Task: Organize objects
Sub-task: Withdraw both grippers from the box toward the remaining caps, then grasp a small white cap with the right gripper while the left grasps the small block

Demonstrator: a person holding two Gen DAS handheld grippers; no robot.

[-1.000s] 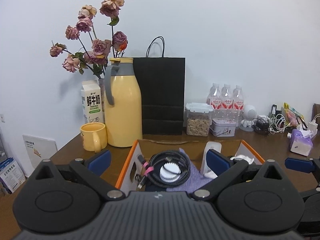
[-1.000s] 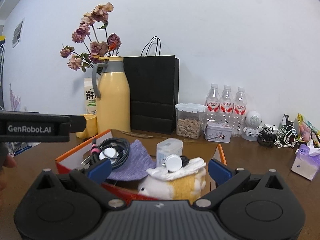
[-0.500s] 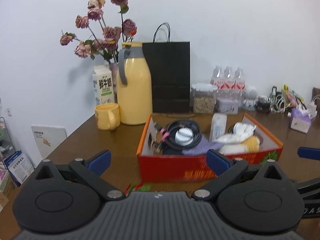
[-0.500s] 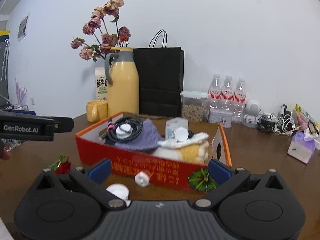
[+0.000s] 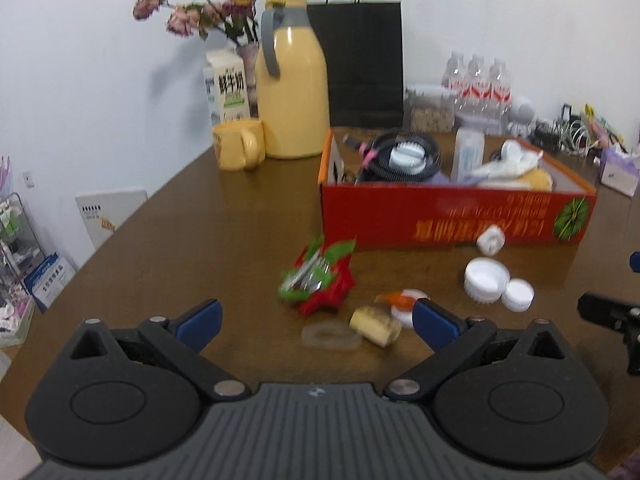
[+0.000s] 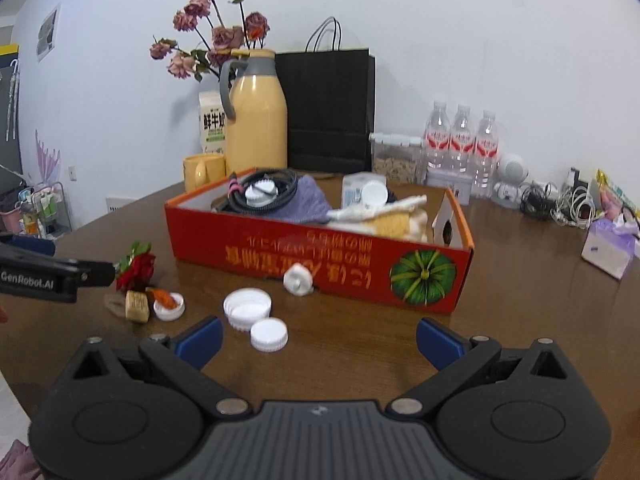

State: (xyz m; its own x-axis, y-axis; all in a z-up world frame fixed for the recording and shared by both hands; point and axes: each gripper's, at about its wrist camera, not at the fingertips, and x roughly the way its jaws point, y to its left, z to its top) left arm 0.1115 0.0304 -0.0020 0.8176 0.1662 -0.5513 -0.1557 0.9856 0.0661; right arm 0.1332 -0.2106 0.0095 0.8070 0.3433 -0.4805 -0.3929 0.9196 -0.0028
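Note:
A red cardboard box (image 5: pixel 452 216) (image 6: pixel 320 256) stands on the brown table, holding a black cable coil, a purple cloth, a bottle and a yellow plush. In front of it lie loose items: a red artificial rose (image 5: pixel 320 280) (image 6: pixel 136 266), a cork (image 5: pixel 374 326) (image 6: pixel 137 306), a clear ring (image 5: pixel 330 336), several white caps (image 5: pixel 486 280) (image 6: pixel 247 307), and a cap with an orange piece (image 6: pixel 169 303). My left gripper (image 5: pixel 316 320) is open and empty just short of the rose and cork. My right gripper (image 6: pixel 318 334) is open and empty near the caps.
A yellow thermos (image 5: pixel 290 80), yellow mug (image 5: pixel 238 148), milk carton (image 5: pixel 226 84), dried flowers, black paper bag (image 5: pixel 360 60), water bottles (image 6: pixel 462 144), a cereal tub and tangled cables (image 6: pixel 560 200) line the back. A tissue pack (image 6: pixel 610 248) sits right. The table edge curves left.
Both grippers have pulled back and up from over the box. The box's front and the loose items before it have come into view. Both stay open.

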